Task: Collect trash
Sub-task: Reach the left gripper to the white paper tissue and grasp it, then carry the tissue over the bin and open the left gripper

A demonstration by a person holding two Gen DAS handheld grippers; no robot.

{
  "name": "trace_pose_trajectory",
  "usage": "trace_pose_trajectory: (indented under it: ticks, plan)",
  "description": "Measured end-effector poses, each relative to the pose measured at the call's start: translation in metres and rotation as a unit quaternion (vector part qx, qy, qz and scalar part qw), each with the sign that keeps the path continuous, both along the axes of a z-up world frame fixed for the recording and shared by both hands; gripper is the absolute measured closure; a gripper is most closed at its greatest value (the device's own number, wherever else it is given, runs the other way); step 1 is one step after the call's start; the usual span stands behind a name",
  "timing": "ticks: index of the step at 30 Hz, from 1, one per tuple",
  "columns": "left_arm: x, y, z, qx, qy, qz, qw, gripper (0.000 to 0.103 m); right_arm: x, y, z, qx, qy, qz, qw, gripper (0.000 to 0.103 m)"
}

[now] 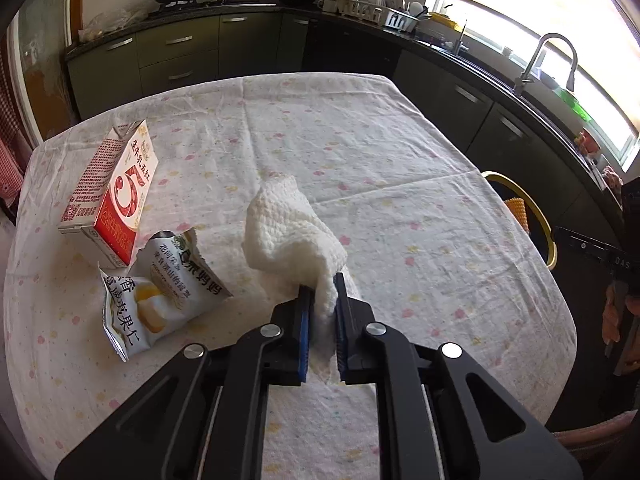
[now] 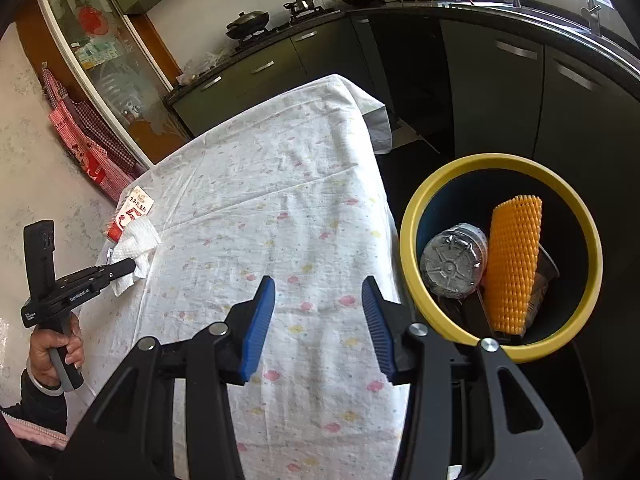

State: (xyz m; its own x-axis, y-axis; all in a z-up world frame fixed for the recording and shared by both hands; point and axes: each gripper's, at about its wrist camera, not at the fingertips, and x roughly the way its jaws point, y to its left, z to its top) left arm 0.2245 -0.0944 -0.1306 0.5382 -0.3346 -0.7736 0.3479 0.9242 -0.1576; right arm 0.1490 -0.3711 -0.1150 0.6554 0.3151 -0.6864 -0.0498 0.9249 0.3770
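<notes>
My left gripper (image 1: pixel 322 286) is shut on a crumpled white paper towel (image 1: pixel 292 228) and holds it just above the tablecloth; it also shows at the left of the right wrist view (image 2: pixel 134 266), where the towel (image 2: pixel 134 246) hangs from it. A red and white milk carton (image 1: pixel 110 196) and two torn snack wrappers (image 1: pixel 160 292) lie on the table to its left. My right gripper (image 2: pixel 318 280) is open and empty over the table's right side. The yellow-rimmed bin (image 2: pixel 412 248) stands right of the table, holding an orange foam net (image 2: pixel 514 260) and a plastic bottle (image 2: pixel 456 260).
The table (image 1: pixel 360 140) wears a white flowered cloth. Dark kitchen cabinets (image 1: pixel 180 56), a stove with a wok and a sink with a faucet (image 1: pixel 536 60) line the far walls. The bin rim also shows at the table's right edge (image 1: pixel 540 216).
</notes>
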Motion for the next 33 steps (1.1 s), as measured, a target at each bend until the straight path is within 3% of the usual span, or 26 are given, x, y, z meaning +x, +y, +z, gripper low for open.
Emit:
trace_pose_trajectory:
  ticks: [10,14,20,23,27,33]
  plan:
    - [-0.035,-0.050,0.042,0.006,-0.041,-0.086,0.9954,0.092,-0.027,-0.026,0.002,-0.026,0.004,-0.046,0.999,0.058]
    - [-0.037,-0.096,0.056,0.002,-0.050,-0.146,0.9881,0.092,-0.049,-0.055,-0.002,-0.043,0.010,-0.096,0.994,0.058]
    - [-0.024,-0.193,0.065,-0.011,-0.043,-0.241,0.9695,0.092,-0.075,-0.102,-0.012,-0.034,0.013,-0.161,0.986,0.058]
    - [-0.012,-0.248,0.063,-0.019,-0.022,-0.285,0.9581,0.092,-0.082,-0.118,-0.018,-0.026,0.014,-0.177,0.984,0.058]
    - [0.009,-0.317,0.051,0.003,-0.005,-0.319,0.9477,0.091,-0.086,-0.133,-0.026,-0.013,0.017,-0.188,0.982,0.058]
    - [0.043,-0.392,0.018,0.028,0.023,-0.327,0.9442,0.090,-0.087,-0.144,-0.033,-0.001,0.019,-0.192,0.981,0.058]
